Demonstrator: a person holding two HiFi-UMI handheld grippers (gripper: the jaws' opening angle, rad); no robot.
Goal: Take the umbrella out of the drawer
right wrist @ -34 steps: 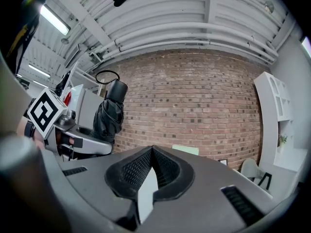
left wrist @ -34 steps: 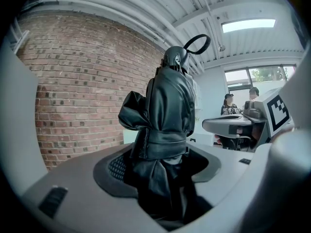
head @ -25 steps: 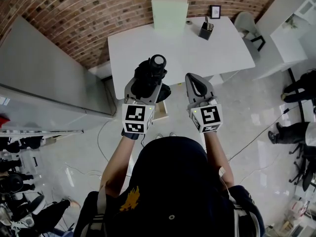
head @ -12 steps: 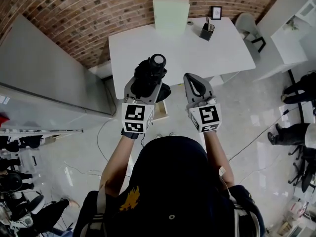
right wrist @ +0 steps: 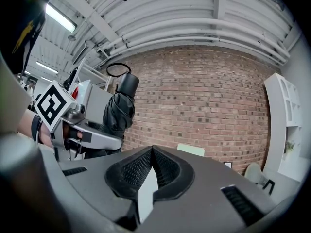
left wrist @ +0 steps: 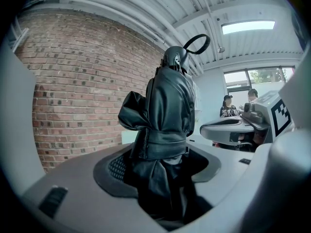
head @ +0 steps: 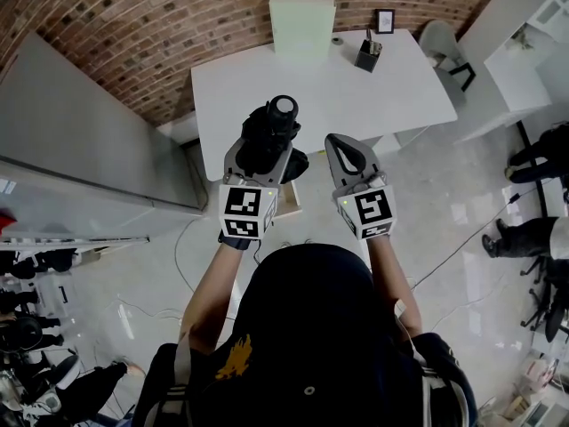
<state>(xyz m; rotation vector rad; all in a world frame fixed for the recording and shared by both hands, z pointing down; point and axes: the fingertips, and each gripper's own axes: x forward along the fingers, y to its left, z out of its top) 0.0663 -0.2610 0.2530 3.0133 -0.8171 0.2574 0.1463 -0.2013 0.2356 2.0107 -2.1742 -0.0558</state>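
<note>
A folded black umbrella [head: 267, 137] stands upright in my left gripper [head: 264, 162], its round handle end and wrist loop on top. In the left gripper view the umbrella [left wrist: 165, 110] fills the middle, and both pads of the left gripper [left wrist: 163, 166] press on its strapped lower part. To its right, my right gripper [head: 344, 146] is held at about the same height, shut, with nothing between its fingers. The right gripper view shows the tips of the right gripper [right wrist: 151, 153] meeting and the umbrella [right wrist: 118, 109] off to the left. No drawer is clearly in view.
Ahead stands a white table [head: 356, 92] against a brick wall, bearing a pale green box [head: 303, 25], a dark pen holder [head: 369, 56] and a small frame [head: 386, 20]. A grey cabinet [head: 80, 132] is on the left and a chair [head: 444, 41] on the right. People sit at the right edge.
The right gripper has drifted slightly to the left, closer to the left one. The left gripper and the umbrella have kept still.
</note>
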